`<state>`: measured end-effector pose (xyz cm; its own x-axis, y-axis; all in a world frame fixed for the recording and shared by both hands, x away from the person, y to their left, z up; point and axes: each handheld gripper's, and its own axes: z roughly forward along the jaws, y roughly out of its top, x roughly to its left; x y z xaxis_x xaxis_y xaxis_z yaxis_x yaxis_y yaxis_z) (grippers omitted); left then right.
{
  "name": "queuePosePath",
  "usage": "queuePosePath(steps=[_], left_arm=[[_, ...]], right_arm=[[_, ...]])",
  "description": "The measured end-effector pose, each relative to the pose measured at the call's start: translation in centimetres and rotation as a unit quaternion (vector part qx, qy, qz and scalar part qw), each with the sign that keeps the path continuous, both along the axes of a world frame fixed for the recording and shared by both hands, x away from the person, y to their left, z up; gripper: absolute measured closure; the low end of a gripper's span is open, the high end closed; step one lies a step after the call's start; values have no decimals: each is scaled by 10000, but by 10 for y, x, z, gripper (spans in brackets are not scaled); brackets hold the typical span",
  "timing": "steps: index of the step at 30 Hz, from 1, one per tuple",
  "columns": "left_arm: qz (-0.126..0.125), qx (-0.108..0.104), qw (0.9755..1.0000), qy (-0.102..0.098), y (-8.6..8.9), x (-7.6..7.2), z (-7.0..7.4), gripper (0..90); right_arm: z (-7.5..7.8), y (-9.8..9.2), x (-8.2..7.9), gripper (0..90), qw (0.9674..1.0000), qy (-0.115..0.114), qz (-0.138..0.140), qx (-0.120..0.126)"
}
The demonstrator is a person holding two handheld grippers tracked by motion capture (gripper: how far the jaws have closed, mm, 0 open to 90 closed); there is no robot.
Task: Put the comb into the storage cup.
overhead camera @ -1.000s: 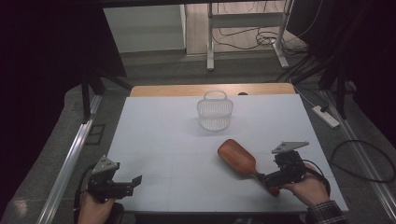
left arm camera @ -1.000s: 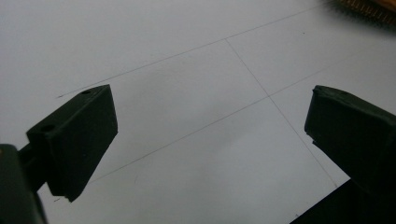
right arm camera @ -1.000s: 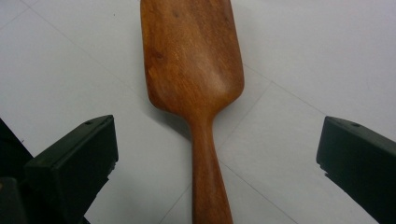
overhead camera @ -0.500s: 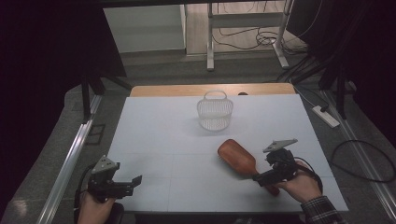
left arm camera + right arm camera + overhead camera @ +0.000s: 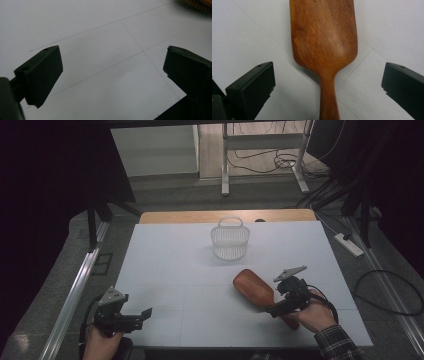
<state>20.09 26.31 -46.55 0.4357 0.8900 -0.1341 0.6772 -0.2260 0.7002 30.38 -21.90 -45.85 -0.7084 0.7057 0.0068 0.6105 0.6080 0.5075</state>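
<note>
A brown wooden paddle hairbrush (image 5: 254,287) lies back-up on the white table, bristles down, its handle toward the front right. My right gripper (image 5: 276,309) hovers over that handle, open; in the right gripper view the jaws stand wide on either side of the brush handle (image 5: 328,97) without touching it. At the table's front left my left gripper (image 5: 145,314) is open over bare white surface, with nothing between its fingers (image 5: 41,72). The bristled edge of the hairbrush (image 5: 197,4) peeks in at the top right of the left gripper view.
A small white wire basket (image 5: 230,240) with a handle stands at the back centre of the table (image 5: 165,265). A strip of bare wood (image 5: 175,216) runs along the far edge. Cables and a power strip (image 5: 350,245) lie on the floor to the right.
My right gripper has slid left and a little forward along the brush handle, toward the paddle head. The left gripper has stayed put.
</note>
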Motion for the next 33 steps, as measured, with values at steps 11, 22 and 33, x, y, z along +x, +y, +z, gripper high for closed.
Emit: queuePosePath(steps=[11,22,33], left_arm=[[-5,2,10000,5,0,0,0,33],[-6,12,10000,3,0,0,0,33],[-8,-3,10000,4,0,0,0,34]], right_arm=[[-13,-1,2,0,9997,120,11,-233],[-26,1,2,0,9987,283,81,-420],[-37,1,4,0,9971,368,84,-665]])
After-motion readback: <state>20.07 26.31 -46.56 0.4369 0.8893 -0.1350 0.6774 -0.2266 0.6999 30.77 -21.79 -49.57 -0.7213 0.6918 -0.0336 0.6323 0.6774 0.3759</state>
